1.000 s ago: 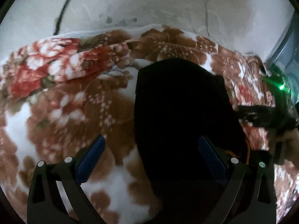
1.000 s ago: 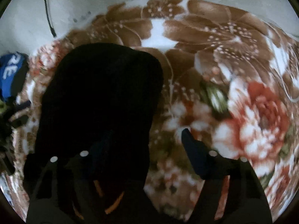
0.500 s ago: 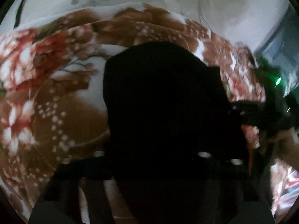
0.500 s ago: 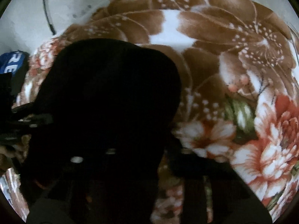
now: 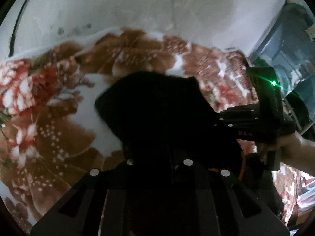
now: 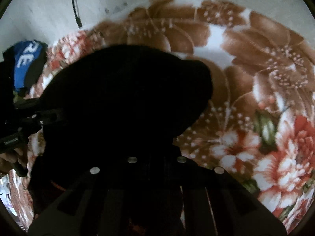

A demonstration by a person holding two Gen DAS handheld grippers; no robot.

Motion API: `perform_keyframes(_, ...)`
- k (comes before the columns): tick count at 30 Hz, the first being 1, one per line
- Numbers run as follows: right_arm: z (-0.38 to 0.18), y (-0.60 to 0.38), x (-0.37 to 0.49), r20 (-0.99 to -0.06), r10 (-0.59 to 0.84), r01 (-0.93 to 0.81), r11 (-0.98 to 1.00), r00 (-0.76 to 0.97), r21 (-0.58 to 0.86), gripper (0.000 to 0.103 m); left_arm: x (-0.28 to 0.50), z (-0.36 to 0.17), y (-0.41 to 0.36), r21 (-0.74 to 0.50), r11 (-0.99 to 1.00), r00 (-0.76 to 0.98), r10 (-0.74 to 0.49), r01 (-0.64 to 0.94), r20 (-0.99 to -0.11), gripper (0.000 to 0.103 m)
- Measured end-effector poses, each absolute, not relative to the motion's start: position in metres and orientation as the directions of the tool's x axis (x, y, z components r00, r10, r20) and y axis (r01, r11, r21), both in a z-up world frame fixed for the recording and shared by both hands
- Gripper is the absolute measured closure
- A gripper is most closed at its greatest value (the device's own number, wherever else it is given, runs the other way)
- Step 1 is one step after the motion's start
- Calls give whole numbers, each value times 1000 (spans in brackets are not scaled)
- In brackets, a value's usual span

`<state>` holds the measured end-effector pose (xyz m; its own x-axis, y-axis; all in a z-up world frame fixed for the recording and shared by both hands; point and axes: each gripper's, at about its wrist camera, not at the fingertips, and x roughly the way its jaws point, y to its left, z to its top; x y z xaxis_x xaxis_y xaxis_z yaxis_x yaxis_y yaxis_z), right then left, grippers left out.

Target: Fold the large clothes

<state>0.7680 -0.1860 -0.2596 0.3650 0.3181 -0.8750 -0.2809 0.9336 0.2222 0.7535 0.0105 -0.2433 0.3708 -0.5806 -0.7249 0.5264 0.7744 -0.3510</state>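
Note:
A black garment (image 5: 153, 102) lies bunched on a brown floral blanket (image 5: 49, 127). In the left wrist view my left gripper (image 5: 159, 150) sits at the garment's near edge, its jaws closing together with black cloth pinched between them. My right gripper (image 5: 218, 121), green light on and a hand around its handle, bites the garment's right side. In the right wrist view the garment (image 6: 128, 90) fills the middle. The right gripper (image 6: 156, 147) has its jaws closing on the near edge. The left gripper (image 6: 57, 116) grips the cloth at the left. The fingertips are lost in the dark fabric.
The blanket (image 6: 256, 78) spreads wide to either side of the garment. A pale stained wall (image 5: 137, 4) rises behind it, with a black cable (image 6: 75, 9) hanging down. A blue cloth with white letters (image 6: 25, 63) lies at the far left. A glass-fronted unit (image 5: 291, 49) stands right.
Both grippers went from wide open, blue pads showing, to closed on the garment's near edge. Both views have swung, and the garment's edge now rises toward the jaws.

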Motion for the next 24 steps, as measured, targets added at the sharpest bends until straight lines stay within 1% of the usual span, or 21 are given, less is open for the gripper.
perform_keyframes(2,-239,-192,757,-855,343,-285,928,389,242,94,744,-225,10,-347,764,377,-592,544,-712,91)
perform_keyframes(7,-192,-197,721,-826,357,-314,921,436,232,94,707,-175,2,-314,734,387,-612,602,-690,91)
perform_keyframes(13,-141,-202,647,-781,395,-340,907,484,248,94,628,-127,-6,-269,686,384,-639,676,-666,91)
perform_keyframes(17,-128,-202,590,-773,407,-353,901,487,253,94,575,-120,-7,-259,659,352,-644,706,-680,91)
perform_keyframes(21,-141,-207,539,-783,415,-335,900,463,279,94,523,-132,-7,-265,648,318,-638,714,-701,91)
perform_keyframes(24,-157,-205,502,-805,399,-338,903,439,264,94,488,-152,-4,-288,657,297,-629,696,-719,91)
